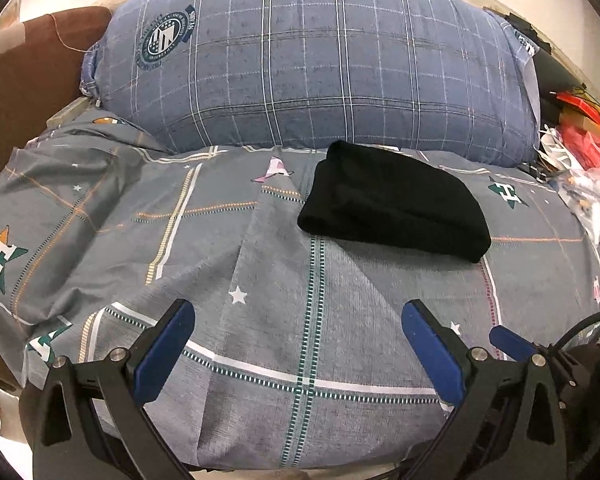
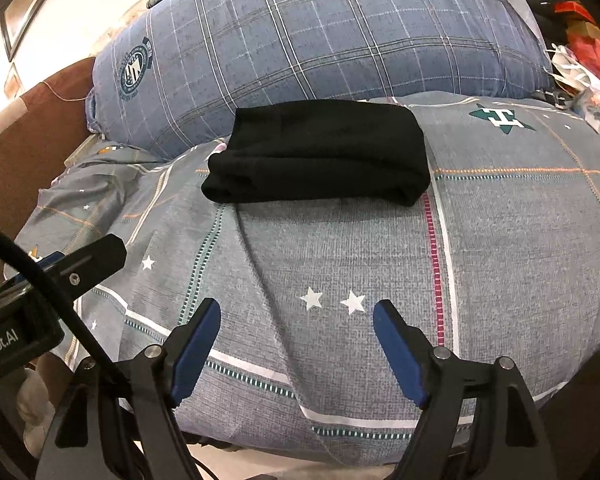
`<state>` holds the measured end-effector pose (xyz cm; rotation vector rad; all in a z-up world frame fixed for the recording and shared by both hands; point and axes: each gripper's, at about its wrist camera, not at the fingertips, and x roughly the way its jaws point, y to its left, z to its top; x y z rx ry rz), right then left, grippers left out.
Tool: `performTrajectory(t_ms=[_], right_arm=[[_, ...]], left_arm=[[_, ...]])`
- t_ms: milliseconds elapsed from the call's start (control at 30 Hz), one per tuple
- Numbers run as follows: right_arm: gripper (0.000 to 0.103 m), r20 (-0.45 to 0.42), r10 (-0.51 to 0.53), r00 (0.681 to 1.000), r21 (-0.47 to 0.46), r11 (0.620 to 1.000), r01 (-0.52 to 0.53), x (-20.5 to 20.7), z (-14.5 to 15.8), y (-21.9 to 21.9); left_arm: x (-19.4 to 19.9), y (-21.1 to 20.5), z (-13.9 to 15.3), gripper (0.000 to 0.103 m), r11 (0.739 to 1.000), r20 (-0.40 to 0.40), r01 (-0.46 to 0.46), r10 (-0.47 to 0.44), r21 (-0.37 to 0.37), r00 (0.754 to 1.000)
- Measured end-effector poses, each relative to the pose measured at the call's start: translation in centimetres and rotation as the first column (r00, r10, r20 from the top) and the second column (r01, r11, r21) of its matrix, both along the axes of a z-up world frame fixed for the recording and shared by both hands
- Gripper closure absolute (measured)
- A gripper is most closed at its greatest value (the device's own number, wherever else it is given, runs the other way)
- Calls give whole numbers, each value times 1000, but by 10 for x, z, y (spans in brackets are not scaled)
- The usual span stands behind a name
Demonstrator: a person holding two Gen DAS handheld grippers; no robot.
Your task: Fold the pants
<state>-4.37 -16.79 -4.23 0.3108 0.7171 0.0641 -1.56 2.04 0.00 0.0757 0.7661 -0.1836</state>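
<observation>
With the black knit pants [image 2: 318,152] lying as a compact folded bundle on the grey star-print bedsheet [image 2: 340,248] near the blue plaid pillow [image 2: 320,32], seemingly finished, both the left gripper [image 1: 298,344] and right gripper [image 2: 296,344] hover spread and empty, so another grab could undo the folds.

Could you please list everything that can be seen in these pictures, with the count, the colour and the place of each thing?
pants: one, black, folded, on the bed cover before the pillow.
bed cover: one, grey with stars and stripes, spread over the bed.
pillow: one, blue checked, behind the pants.
headboard: one, brown, at the left.
clutter: several, red and white, at the right edge.
left tongs: one, black with blue pads, open, above the cover.
right tongs: one, same colours, open, above the cover.
</observation>
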Motion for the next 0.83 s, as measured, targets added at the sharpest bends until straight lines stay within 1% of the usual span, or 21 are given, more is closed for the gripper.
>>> performTrajectory(t_ms=[567,700,833], right_arm=[[18,-16,-2,1000,-5,1000,1,3,-6,2],[18,-16,4,1000,-5,1000,-4,5,-8,3],[17,-17,14,1000,-3,1000,-14,9,-12,4]], left_arm=[[13,3,-20,0,1000,-80,5,-6,-20,997],[18,2,-26,0,1000,-93,6,-7,-10,996],[26,3,-35,0,1000,-131,-2,-1,-20,991]])
